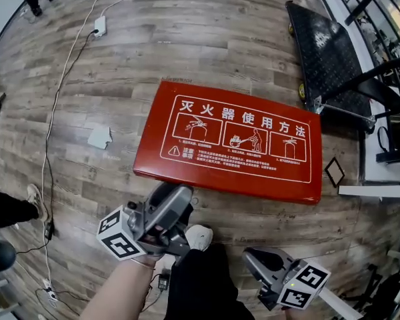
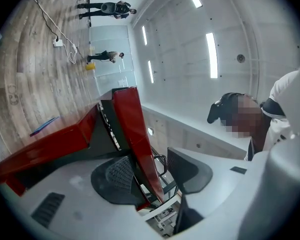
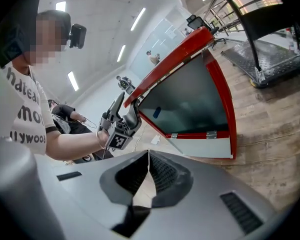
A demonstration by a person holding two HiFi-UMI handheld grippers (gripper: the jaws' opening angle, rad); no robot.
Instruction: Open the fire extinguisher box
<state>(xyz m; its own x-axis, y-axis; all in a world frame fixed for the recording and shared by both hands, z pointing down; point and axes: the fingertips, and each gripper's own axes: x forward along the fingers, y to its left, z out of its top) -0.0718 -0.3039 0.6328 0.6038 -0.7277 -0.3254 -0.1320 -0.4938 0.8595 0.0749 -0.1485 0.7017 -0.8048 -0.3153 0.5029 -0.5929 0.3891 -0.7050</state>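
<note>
The red fire extinguisher box lies on the wood floor with its lid [image 1: 233, 139] raised; the lid carries a white instruction panel. My left gripper [image 1: 177, 202] is at the lid's near edge. In the left gripper view the lid's edge [image 2: 132, 129] stands between the jaws of the left gripper [image 2: 157, 176], close against one pad with a gap to the other. The right gripper view shows the lid [image 3: 175, 59] tilted up over the dark inside of the box [image 3: 190, 99], with the left gripper [image 3: 124, 101] at its rim. My right gripper [image 3: 149, 156] is shut on nothing, held low and away from the box [image 1: 263, 262].
A black platform trolley [image 1: 323, 52] stands behind the box on the right. A white cable and power strip [image 1: 100, 25] run along the left, with a scrap of paper [image 1: 100, 137] near the box. A person's shoe [image 1: 33, 202] is at the left edge.
</note>
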